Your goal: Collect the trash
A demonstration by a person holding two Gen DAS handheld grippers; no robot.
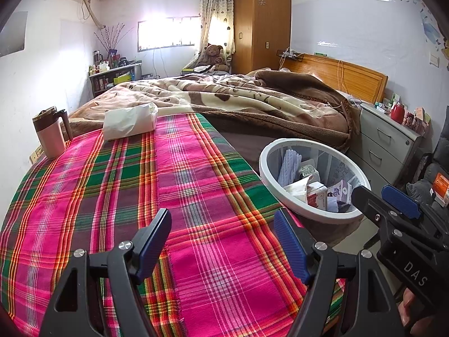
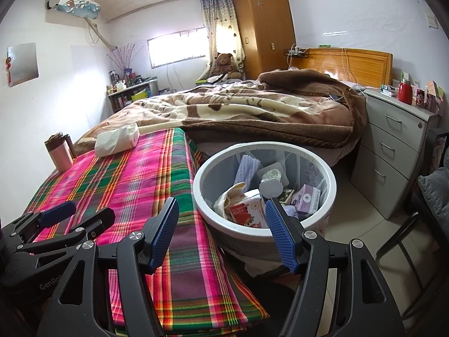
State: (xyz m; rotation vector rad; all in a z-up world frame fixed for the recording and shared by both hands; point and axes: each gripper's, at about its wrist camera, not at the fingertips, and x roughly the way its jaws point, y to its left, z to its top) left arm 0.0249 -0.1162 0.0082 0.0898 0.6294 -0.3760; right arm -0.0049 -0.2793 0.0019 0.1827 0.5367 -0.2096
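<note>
A white-rimmed trash bin (image 1: 266,174) (image 2: 200,196) stands on the floor at the right edge of the table with the plaid cloth (image 1: 126,196) (image 2: 134,185). It holds several cartons, a cup and wrappers (image 2: 247,210). My left gripper (image 1: 221,230) is open and empty above the cloth. My right gripper (image 2: 221,221) is open and empty, hovering by the bin's near rim; it also shows in the left wrist view (image 1: 387,199). The left gripper shows at the lower left of the right wrist view (image 2: 75,216).
A white tissue pack (image 1: 130,120) (image 2: 116,137) and a pink lidded mug (image 1: 52,132) (image 2: 60,151) sit at the table's far end. Behind is a bed with brown blankets (image 1: 238,95). A grey drawer unit (image 2: 393,146) stands to the right of the bin.
</note>
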